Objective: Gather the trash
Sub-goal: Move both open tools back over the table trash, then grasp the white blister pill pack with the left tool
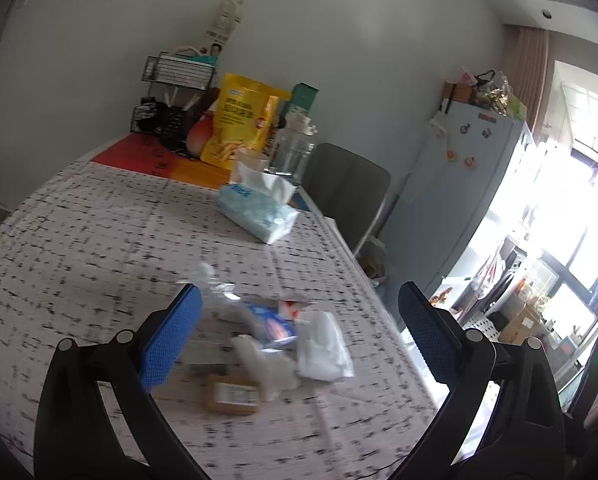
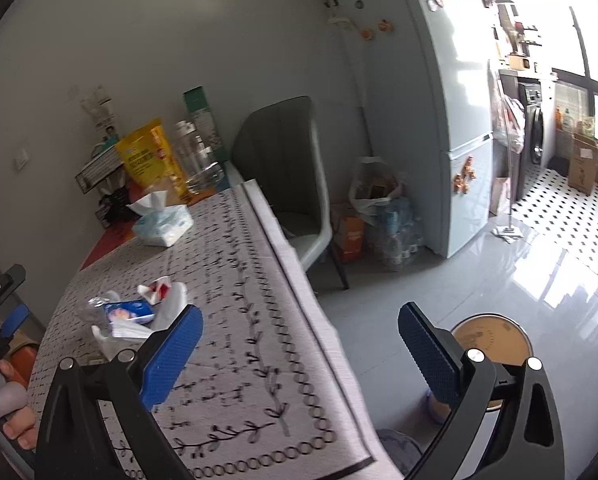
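Trash (image 1: 275,332) lies in a small heap on the tablecloth (image 1: 99,240), near the table edge. The left gripper (image 1: 299,336) hangs just above it with jaws wide apart and nothing between them. The right gripper (image 2: 299,352) is also spread and empty, over the table edge, the heap to its left. The heap looks very light and soft: crumpled tissue (image 1: 323,348), a clear plastic wrapper (image 1: 219,292), a blue packet (image 1: 271,322) and a small brown box (image 1: 233,394). I think film may slip; better to pinch the tissue bulk or the stiff box sides.
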